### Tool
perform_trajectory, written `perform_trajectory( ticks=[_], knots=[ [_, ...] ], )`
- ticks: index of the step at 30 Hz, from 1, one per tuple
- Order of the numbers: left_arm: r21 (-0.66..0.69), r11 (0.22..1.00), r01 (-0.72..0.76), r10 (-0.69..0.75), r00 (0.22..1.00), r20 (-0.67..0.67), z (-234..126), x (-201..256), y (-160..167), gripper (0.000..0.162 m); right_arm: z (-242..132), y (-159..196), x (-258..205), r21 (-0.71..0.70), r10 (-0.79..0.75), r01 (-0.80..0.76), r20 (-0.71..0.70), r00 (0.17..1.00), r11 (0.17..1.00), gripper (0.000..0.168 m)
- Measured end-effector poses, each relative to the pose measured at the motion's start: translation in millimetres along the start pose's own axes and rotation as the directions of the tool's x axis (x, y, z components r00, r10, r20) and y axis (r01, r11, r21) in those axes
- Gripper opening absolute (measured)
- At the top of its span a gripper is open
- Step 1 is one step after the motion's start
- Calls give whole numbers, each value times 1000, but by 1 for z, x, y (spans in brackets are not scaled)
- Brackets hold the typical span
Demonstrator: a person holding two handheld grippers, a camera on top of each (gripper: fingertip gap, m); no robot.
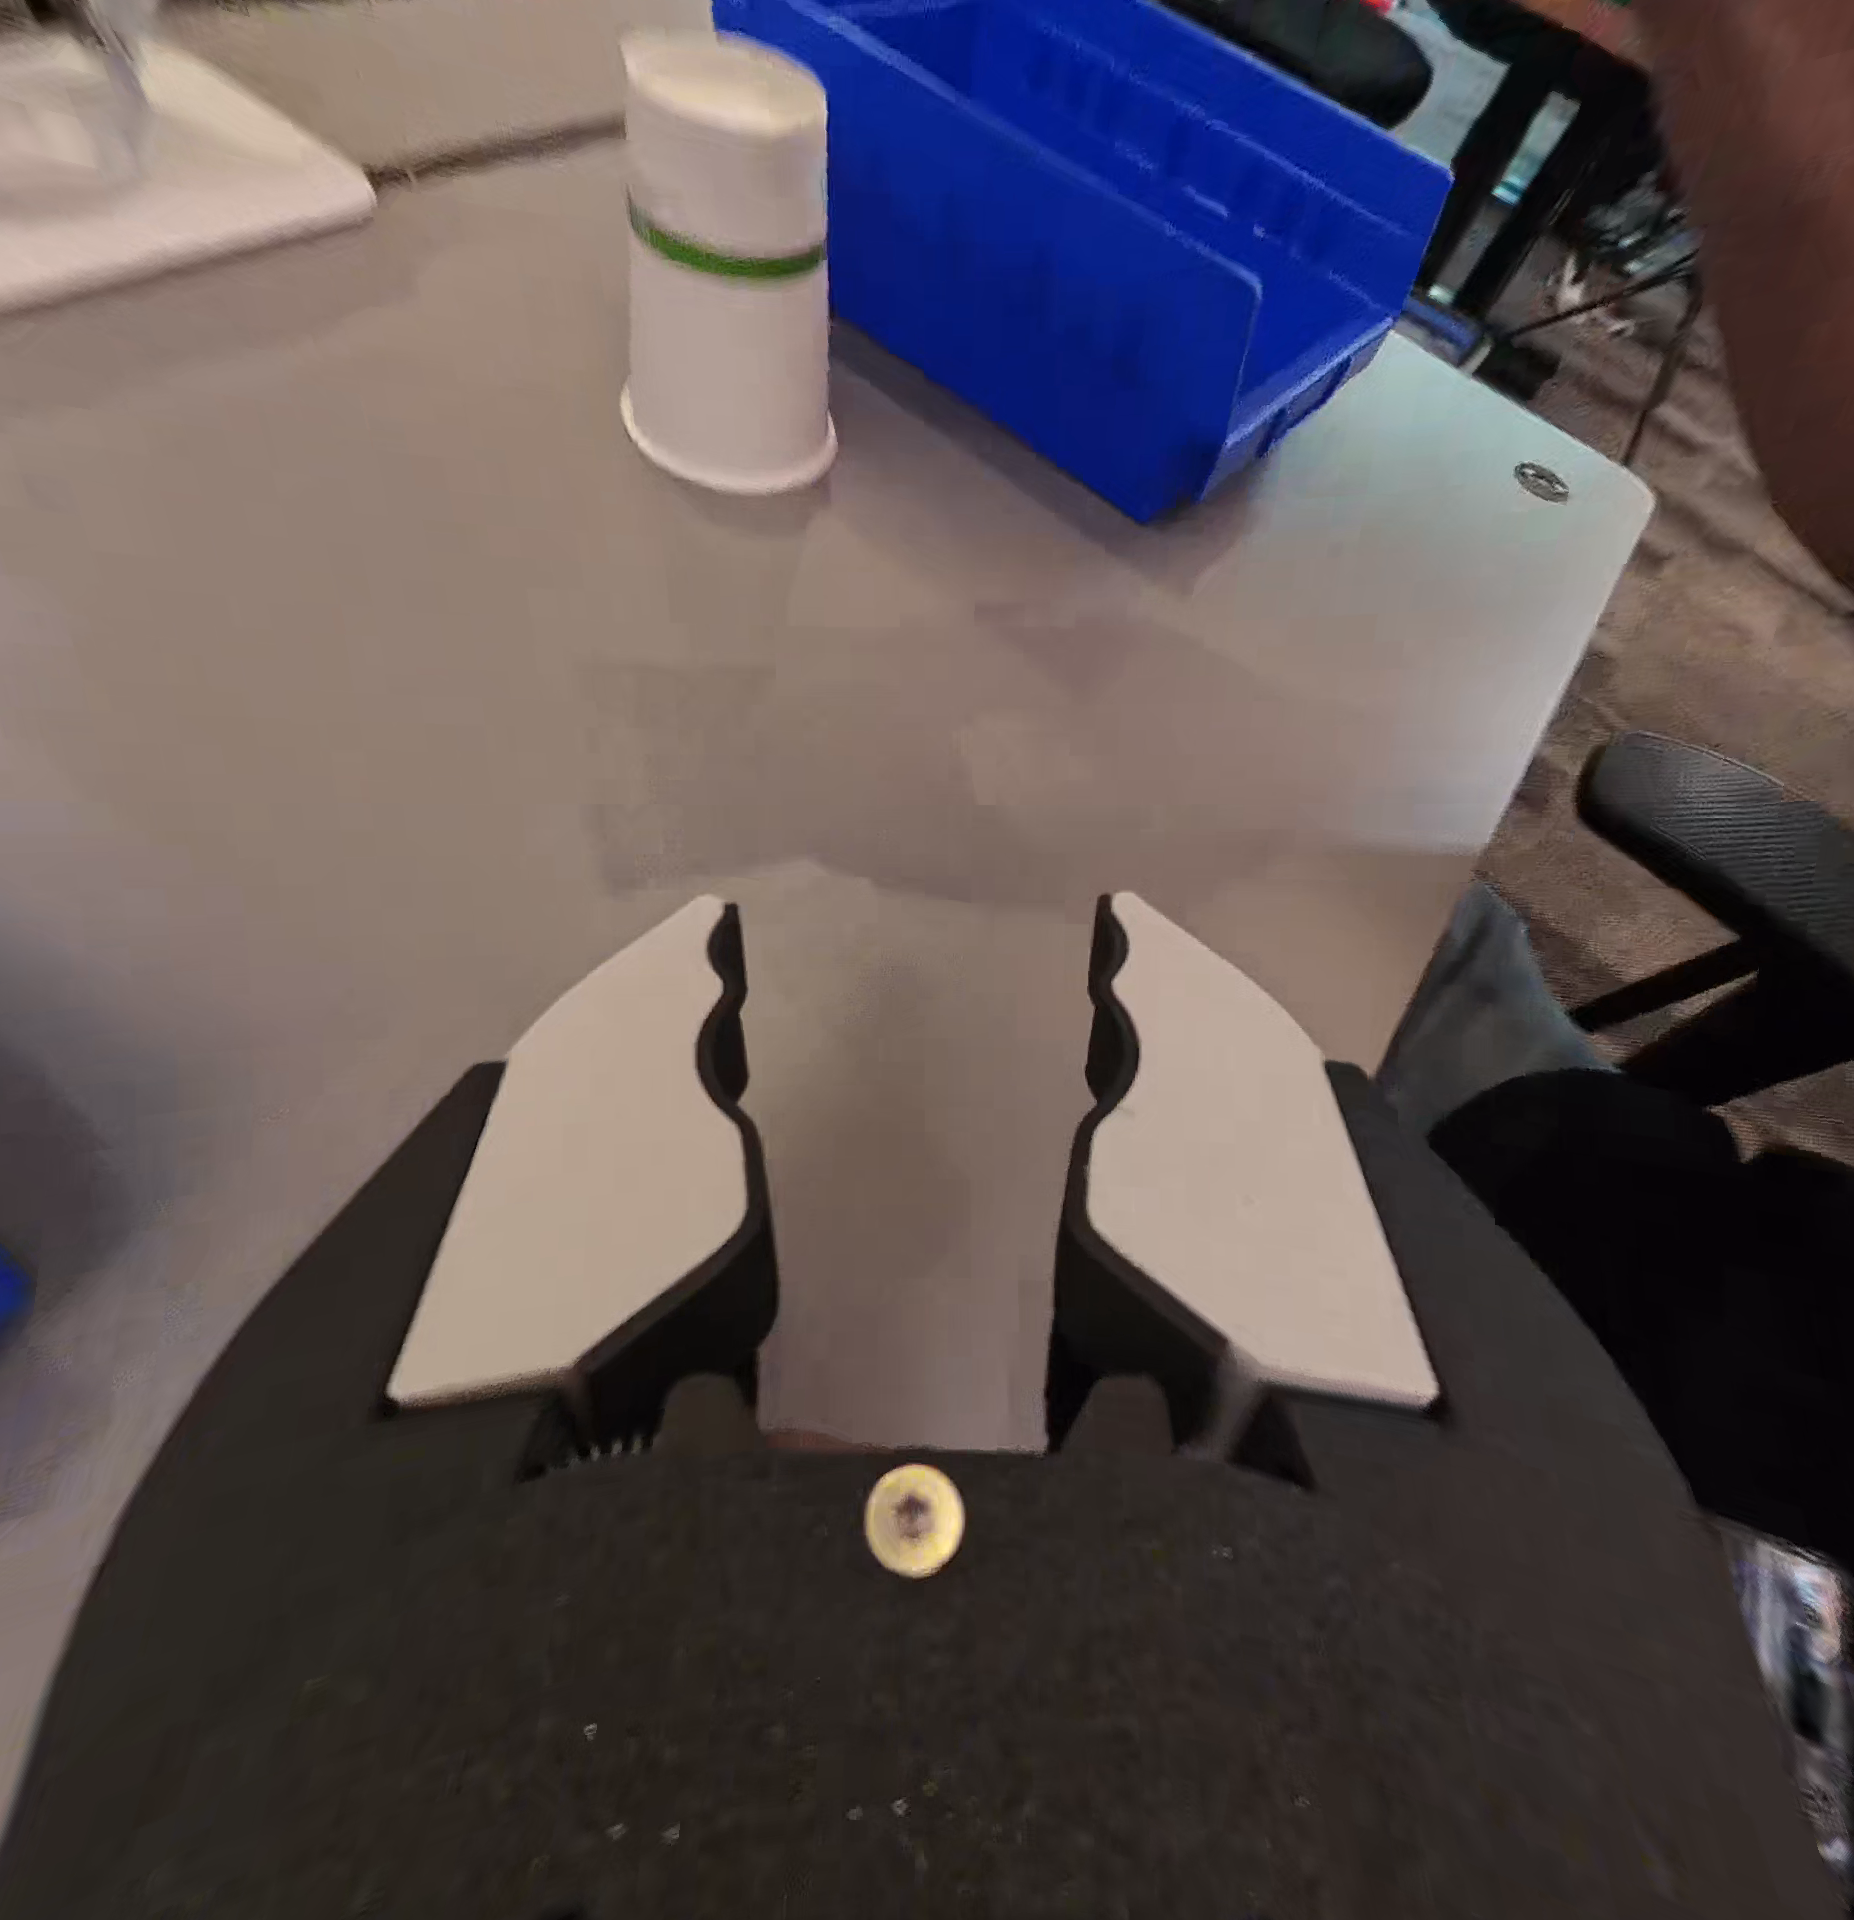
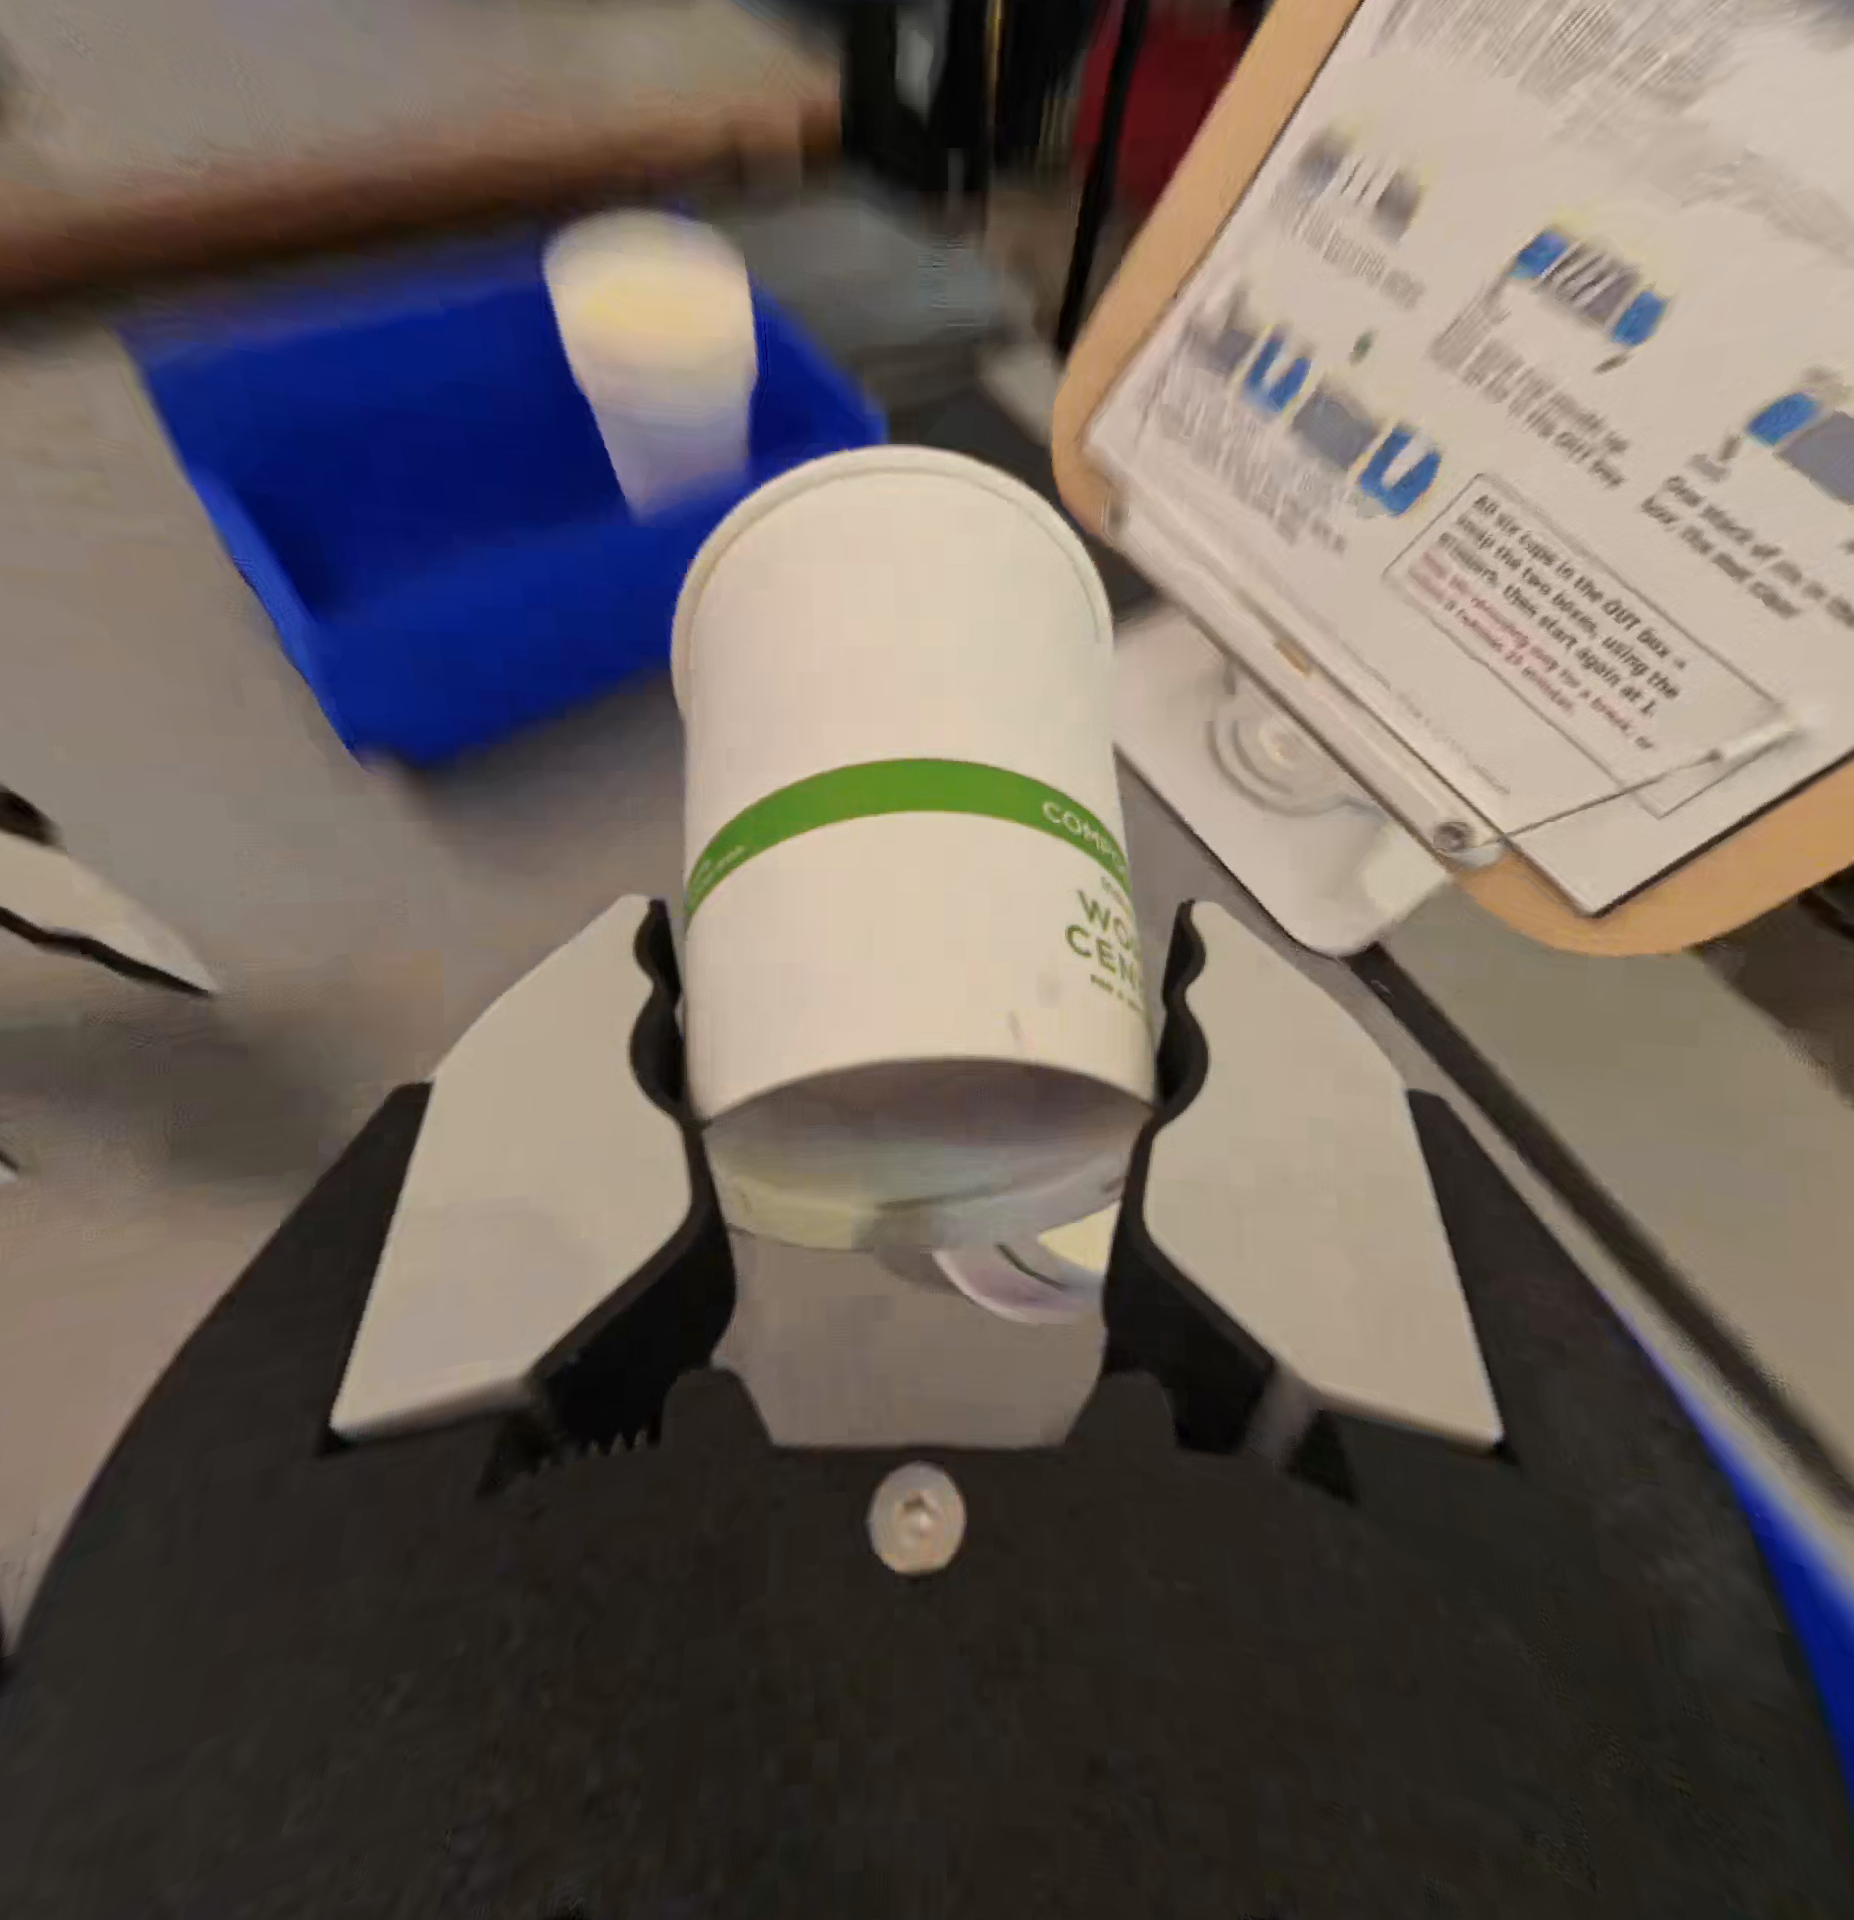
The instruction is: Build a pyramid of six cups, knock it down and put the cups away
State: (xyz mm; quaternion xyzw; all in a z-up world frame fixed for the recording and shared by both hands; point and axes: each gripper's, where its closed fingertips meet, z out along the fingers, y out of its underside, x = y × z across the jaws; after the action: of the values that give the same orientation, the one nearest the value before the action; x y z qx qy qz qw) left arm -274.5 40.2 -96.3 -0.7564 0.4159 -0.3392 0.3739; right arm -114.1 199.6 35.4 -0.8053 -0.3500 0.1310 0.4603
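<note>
here, cup (image 2: 902,831) wedged between right tool (image 2: 918,935) fingers — tilted.

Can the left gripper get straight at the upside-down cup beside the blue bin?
Probably yes: the left gripper is open and empty, with bare table up to the cup. The bin crowds its right side.

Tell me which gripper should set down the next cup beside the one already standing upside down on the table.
Right, probably. The right gripper is already shut on a white cup, while the left gripper is open and empty, short of the standing cup.
</note>
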Motion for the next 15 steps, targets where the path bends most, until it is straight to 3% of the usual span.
perform_trajectory(
  ticks=[2,6,10,15],
  knots=[
    [-35,999,28,-27,1000,6,6,-1,19,59,27,6,12,-295,-197,189,3,980,937,89],
    [-73,992,102,-106,993,-56,12,0,30,59,74,35,21,-653,-380,397,177,908,645,89],
    [-77,989,123,-128,989,-68,10,-4,32,58,107,71,22,-783,-404,479,319,857,398,89],
    [-103,989,110,-116,991,-59,10,-8,38,59,131,100,10,-804,-346,502,395,851,317,89]
  ],
)
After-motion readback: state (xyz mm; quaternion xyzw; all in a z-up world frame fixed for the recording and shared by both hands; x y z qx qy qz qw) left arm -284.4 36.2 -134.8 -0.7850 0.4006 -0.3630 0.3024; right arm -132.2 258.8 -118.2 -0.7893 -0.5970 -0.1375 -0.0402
